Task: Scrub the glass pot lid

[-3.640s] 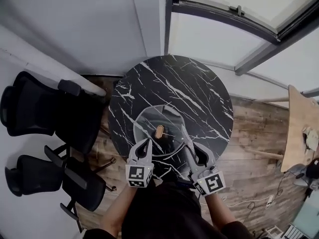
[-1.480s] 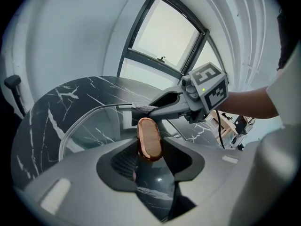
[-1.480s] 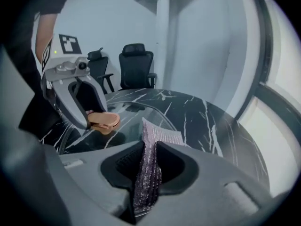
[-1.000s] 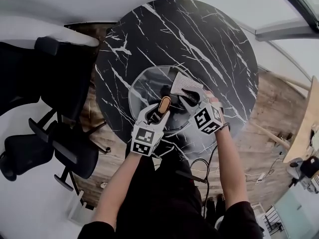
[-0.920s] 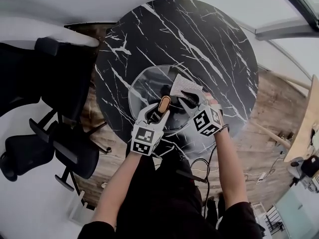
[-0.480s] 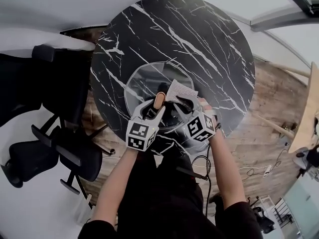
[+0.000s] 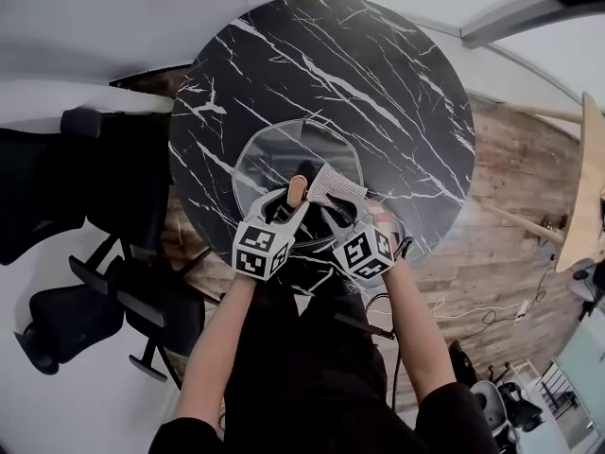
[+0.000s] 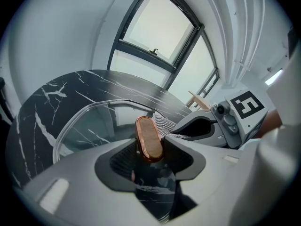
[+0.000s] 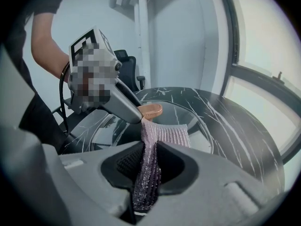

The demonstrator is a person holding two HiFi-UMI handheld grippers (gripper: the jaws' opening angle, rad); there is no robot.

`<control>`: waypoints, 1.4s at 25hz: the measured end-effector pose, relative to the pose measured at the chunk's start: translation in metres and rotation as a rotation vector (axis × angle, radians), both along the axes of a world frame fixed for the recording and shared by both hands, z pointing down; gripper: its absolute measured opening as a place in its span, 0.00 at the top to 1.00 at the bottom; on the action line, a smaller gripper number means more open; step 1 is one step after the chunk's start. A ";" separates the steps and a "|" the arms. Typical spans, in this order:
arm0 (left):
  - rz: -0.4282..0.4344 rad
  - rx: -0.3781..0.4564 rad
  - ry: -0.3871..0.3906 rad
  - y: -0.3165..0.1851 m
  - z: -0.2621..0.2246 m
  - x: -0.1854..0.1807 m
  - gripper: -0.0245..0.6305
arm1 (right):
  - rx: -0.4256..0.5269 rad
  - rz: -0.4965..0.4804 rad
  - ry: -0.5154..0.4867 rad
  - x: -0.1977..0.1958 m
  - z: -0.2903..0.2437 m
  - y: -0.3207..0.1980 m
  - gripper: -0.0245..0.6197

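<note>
Currently you seem mid-scrub: your right tool point(image 9: 149, 150) pinches a ribbed cloth point(image 9: 167, 134) trailing onto the glass pot lid point(image 7: 272, 155) just ahead, while your left tool point(image 7: 286, 202), jaws just opened further, stands wide around its knob point(image 8: 149, 138), so steady it before rubbing on.

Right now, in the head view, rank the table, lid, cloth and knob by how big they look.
1. table
2. lid
3. cloth
4. knob
All sit at about the same depth, so the order holds.
</note>
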State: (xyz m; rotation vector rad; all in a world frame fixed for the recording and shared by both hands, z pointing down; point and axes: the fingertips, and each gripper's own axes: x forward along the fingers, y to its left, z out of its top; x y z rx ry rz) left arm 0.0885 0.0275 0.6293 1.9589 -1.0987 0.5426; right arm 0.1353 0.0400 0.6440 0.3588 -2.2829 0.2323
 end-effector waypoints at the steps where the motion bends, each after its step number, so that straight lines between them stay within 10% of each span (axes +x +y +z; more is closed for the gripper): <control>1: 0.011 -0.005 0.010 0.000 0.000 0.000 0.67 | -0.002 0.016 0.000 0.000 0.000 0.001 0.85; 17: 0.020 0.113 0.032 0.004 -0.025 -0.022 0.75 | -0.021 0.239 0.037 0.001 0.001 0.006 0.85; 22: 0.007 0.153 -0.008 0.007 -0.029 -0.034 0.96 | -0.020 0.234 0.039 -0.003 -0.001 0.020 0.85; 35: -0.059 0.179 0.017 0.020 -0.038 -0.063 0.96 | -0.039 0.255 0.067 -0.023 0.000 0.049 0.85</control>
